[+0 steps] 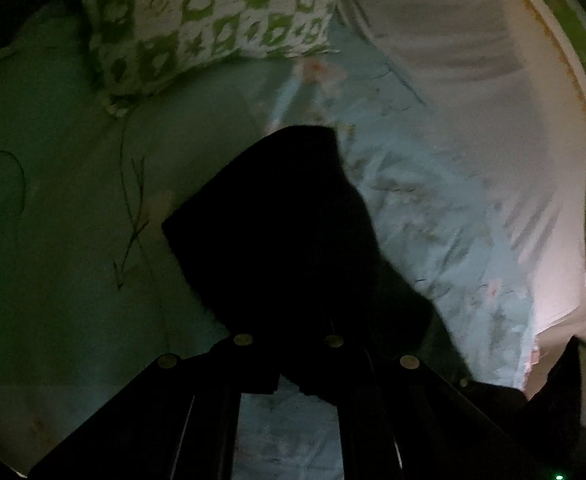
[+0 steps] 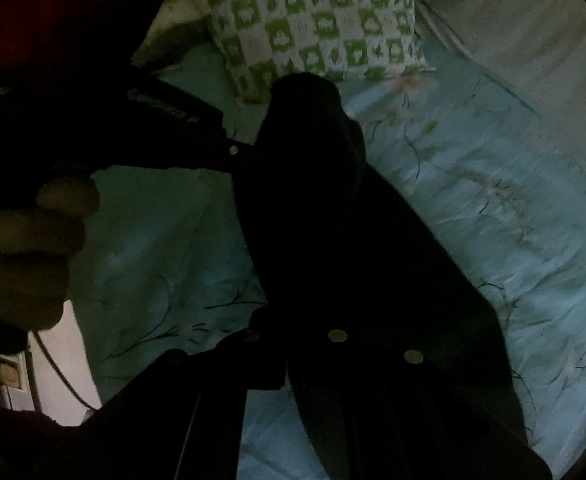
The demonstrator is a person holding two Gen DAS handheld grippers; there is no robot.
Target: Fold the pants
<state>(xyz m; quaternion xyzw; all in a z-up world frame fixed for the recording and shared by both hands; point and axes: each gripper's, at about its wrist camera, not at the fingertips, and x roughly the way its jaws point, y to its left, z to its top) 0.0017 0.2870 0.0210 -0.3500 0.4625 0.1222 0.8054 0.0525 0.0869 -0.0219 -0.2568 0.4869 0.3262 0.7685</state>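
The black pants [image 1: 289,232] hang in front of my left gripper [image 1: 289,344], which is shut on their cloth above a light blue flowered bedsheet [image 1: 433,208]. In the right wrist view the pants [image 2: 333,220] drape as a long dark strip from my right gripper [image 2: 293,340], which is shut on them. The left gripper [image 2: 229,152] also shows at the left of that view, gripping the pants' edge, with the person's hand [image 2: 29,248] behind it. The fingertips are dark against the cloth and hard to make out.
A green and white checkered pillow [image 1: 213,16] lies at the head of the bed, also seen in the right wrist view [image 2: 317,20]. A white sheet [image 1: 493,100] covers the bed's right side by the wall. A cable [image 2: 57,364] hangs at lower left.
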